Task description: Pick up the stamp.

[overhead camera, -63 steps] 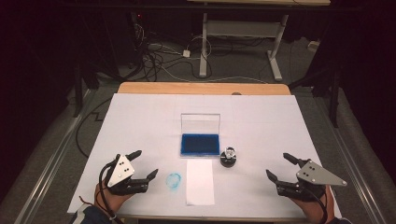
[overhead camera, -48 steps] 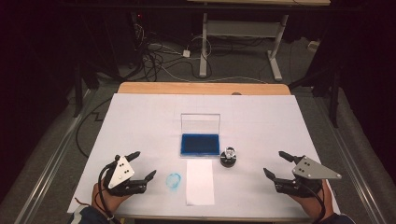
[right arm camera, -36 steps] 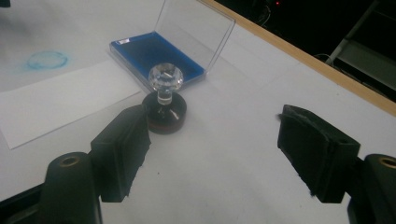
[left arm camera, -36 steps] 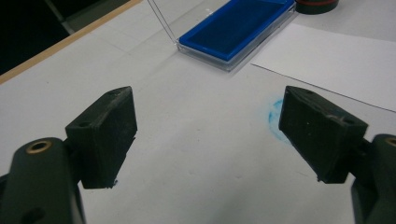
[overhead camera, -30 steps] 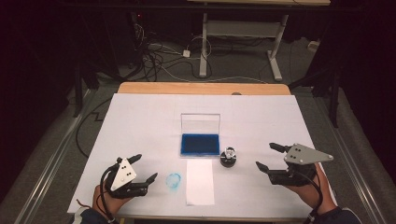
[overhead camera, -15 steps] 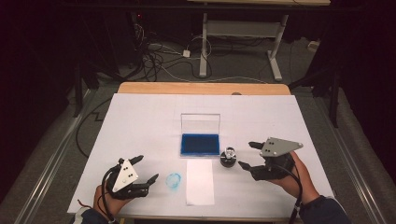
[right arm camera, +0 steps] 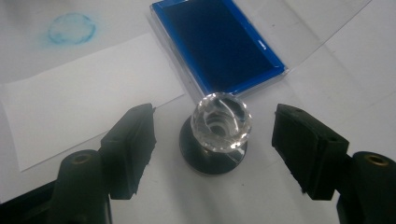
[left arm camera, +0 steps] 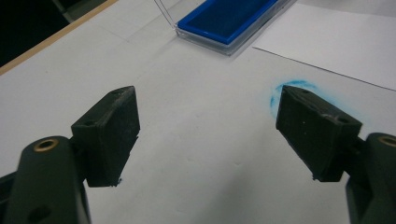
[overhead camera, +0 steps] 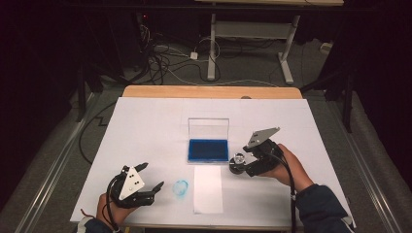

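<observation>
Near left edge, left gripper (overhead camera: 148, 183): jaws apart over bare white table cover (overhead camera: 145, 126), nothing between them.
Blue smudge (overhead camera: 180, 188): just beside it.
Paper sheet (overhead camera: 208, 189): below ink pad (overhead camera: 209, 149).
Stamp (right arm camera: 219, 128): upright right of pad.
Right gripper (right arm camera: 212, 140): jaws straddle stamp, have just been closing, pads not touching it.

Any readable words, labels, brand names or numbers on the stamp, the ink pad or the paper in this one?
None readable. The blue ink pad shows one small pale mark, too small to read. The clear-knobbed stamp, the white paper slip and the blue round smudge on the table cover bear no legible text.
</observation>
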Motion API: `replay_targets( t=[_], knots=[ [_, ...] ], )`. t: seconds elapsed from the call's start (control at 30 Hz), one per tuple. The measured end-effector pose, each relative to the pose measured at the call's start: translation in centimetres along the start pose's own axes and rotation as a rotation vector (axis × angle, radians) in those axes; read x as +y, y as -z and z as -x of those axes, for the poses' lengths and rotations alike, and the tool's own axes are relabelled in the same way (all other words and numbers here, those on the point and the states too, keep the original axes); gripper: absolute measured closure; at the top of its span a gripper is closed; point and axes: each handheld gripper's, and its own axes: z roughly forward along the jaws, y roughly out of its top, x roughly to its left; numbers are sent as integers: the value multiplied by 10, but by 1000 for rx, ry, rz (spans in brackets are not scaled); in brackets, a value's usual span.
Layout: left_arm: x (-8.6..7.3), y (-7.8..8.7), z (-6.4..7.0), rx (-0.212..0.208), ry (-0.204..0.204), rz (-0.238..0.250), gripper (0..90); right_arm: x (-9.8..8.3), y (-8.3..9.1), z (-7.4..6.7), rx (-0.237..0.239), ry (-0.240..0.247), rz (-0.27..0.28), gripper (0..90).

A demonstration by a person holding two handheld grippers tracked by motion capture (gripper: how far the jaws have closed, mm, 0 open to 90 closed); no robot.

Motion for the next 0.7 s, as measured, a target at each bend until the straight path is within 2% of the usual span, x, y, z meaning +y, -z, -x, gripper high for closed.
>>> replay_targets(
  t=[0.27,0.33,0.53,0.7],
  knots=[
    [0,0,0,-18,-10,-2,206,5,-18,7,14,-46,-75,352],
    [-1,0,0,-32,1,2,206,4,-20,9,12,-54,-86,370],
    [-3,3,0,-37,-2,2,218,4,-24,11,7,-54,-81,396],
    [-5,6,1,-30,-1,-4,218,5,-26,10,23,-42,-81,417]
  ],
)
